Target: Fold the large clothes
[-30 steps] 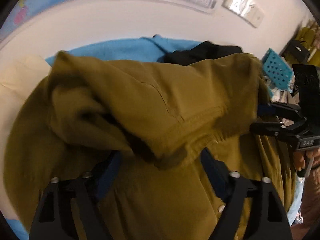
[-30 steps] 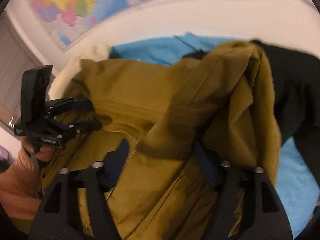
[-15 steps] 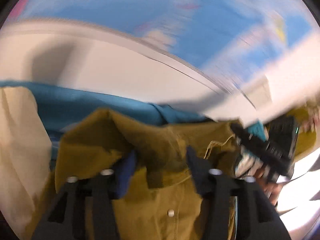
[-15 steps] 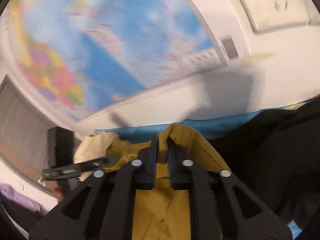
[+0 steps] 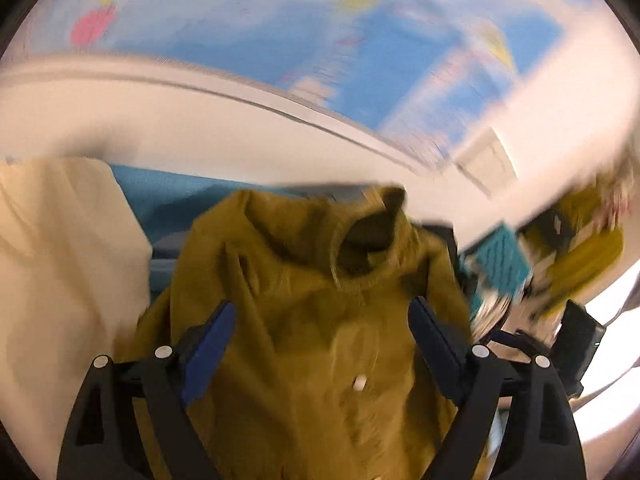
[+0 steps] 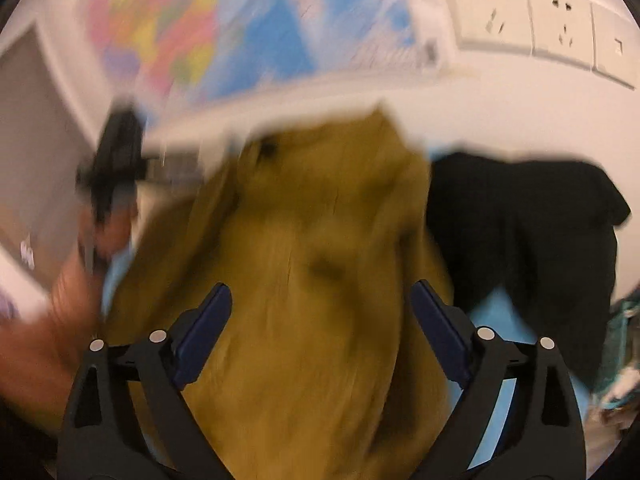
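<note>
An olive-green shirt (image 5: 312,280) with a white button lies bunched on the blue surface (image 5: 160,192). In the left wrist view it fills the gap between the fingers of my left gripper (image 5: 320,336). Those jaws are opening and the blue pads (image 5: 208,340) stand clear of the cloth. The right wrist view shows the same shirt (image 6: 320,240) between the fingers of my right gripper (image 6: 320,332), whose jaws are also opening without pressing the cloth. The left gripper (image 6: 112,168) and the hand holding it appear blurred at the left there.
A cream garment (image 5: 60,260) lies to the left of the shirt and a black garment (image 6: 520,220) to its right. A teal perforated basket (image 5: 500,264) stands at the right. Behind are a white wall, a world map (image 6: 200,20) and wall sockets (image 6: 520,20).
The right gripper was pinched on a fold of the olive shirt half a second ago; its jaws now stand wide apart. The left jaws have widened too, and the shirt has slumped.
</note>
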### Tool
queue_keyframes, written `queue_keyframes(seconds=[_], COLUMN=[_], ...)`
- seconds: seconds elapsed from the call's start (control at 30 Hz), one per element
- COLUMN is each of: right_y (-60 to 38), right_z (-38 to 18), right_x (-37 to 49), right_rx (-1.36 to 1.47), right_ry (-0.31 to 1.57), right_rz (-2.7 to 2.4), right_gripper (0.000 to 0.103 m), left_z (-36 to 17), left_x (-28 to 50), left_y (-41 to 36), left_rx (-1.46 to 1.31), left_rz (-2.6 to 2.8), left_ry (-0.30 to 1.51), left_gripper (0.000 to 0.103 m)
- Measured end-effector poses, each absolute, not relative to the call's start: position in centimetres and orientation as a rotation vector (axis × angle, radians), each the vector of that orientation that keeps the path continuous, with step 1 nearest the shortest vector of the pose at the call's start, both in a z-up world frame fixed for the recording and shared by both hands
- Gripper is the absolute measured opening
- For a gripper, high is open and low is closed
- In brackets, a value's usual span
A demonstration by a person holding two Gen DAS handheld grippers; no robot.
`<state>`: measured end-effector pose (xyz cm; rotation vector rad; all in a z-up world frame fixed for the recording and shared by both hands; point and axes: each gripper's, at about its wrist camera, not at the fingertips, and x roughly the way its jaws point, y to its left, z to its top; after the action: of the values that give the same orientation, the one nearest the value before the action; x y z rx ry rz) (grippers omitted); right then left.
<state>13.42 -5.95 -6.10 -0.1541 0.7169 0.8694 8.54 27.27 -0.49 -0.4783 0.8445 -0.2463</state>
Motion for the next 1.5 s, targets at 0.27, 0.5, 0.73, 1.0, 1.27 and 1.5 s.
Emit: queue_keyframes(seconds=[0.27, 0.5, 0.73, 1.0, 1.27, 1.5], right_y=[-8.7, -15.9, -25.2, -20.3, -17.5, -23.8], right_z=[-11.8, -2.8, -1.9, -9.1, -14.7, -5.0], right_x=[8.0, 8.2, 14.8, 10.0, 3.0, -1.1], right_rx=[-0.22, -0.095, 0.143, 0.195, 0.096, 0.137], right_ry=[0.788, 0.544, 0.521, 0.682, 0.837, 0.531], right_rz=[0.788, 0.709, 0.454, 0.837, 0.912, 0.777], right_gripper=[0.034, 0.005, 0.001, 0.073, 0.043, 0.005], left_z=[-1.0, -0.7, -1.3, -4.3, -5.6, -5.5], left_x=[0.5, -4.2, -8.8, -11.7, -10.6, -10.6], left_y=[24.6, 24.5, 24.9, 21.4, 19.6, 19.8], left_rx=[-0.237, -0.164, -0.104, 0.02, 0.022, 0.014], left_rz=[-0.207, -0.147, -0.089, -0.075, -0.13, -0.135], left_ry=[0.84, 0.824, 0.83, 0.9, 0.911, 0.904], left_gripper=[0.089, 0.089, 0.089, 0.091, 0.092, 0.092])
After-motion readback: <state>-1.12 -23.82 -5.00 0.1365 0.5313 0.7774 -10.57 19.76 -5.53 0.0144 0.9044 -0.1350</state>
